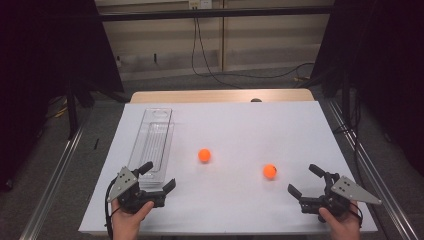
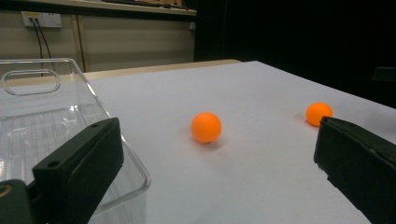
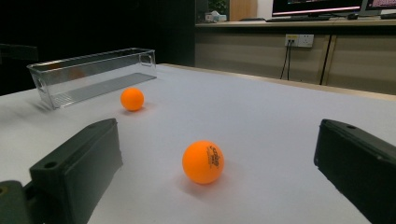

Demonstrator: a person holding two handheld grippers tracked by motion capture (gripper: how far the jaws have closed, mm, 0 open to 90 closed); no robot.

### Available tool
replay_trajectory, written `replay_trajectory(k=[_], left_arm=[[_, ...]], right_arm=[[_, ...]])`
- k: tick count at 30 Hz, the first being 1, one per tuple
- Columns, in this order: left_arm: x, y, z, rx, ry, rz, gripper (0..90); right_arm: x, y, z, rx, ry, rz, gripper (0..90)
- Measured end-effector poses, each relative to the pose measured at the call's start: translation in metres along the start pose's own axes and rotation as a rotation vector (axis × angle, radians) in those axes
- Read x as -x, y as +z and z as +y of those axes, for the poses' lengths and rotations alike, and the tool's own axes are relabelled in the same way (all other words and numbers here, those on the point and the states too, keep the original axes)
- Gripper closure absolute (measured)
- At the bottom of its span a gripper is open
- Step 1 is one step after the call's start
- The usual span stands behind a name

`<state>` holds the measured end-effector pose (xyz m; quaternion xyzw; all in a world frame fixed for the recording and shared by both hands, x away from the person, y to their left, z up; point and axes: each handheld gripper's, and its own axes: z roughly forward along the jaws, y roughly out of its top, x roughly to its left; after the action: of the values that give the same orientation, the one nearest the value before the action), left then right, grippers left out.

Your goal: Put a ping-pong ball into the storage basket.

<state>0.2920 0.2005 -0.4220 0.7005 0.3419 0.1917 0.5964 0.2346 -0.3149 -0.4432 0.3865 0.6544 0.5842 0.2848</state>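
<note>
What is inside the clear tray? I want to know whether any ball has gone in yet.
The clear tray looks empty: its ribbed floor shows through. Both orange balls lie outside on the white sheet. The left tongs cover its near corner.

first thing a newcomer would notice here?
Two orange balls on the white table: the left ball lies mid-table and the right ball nearer the right gripper, whose jaws stand open towards it. A long clear plastic tray lies empty along the table's left side, running away from the person, with the open left gripper at its near end. Both grippers are held low at the near edge, holding nothing.
</note>
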Motion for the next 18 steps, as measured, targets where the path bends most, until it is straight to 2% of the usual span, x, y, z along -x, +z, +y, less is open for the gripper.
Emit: replay_trajectory(k=[18], left_arm=[[0.015, 0.018, 0.008, -0.01, -0.023, -0.028, 1.5]], right_arm=[[-0.001, 0.0, 0.0, -0.004, -0.009, 0.01, 0.7]])
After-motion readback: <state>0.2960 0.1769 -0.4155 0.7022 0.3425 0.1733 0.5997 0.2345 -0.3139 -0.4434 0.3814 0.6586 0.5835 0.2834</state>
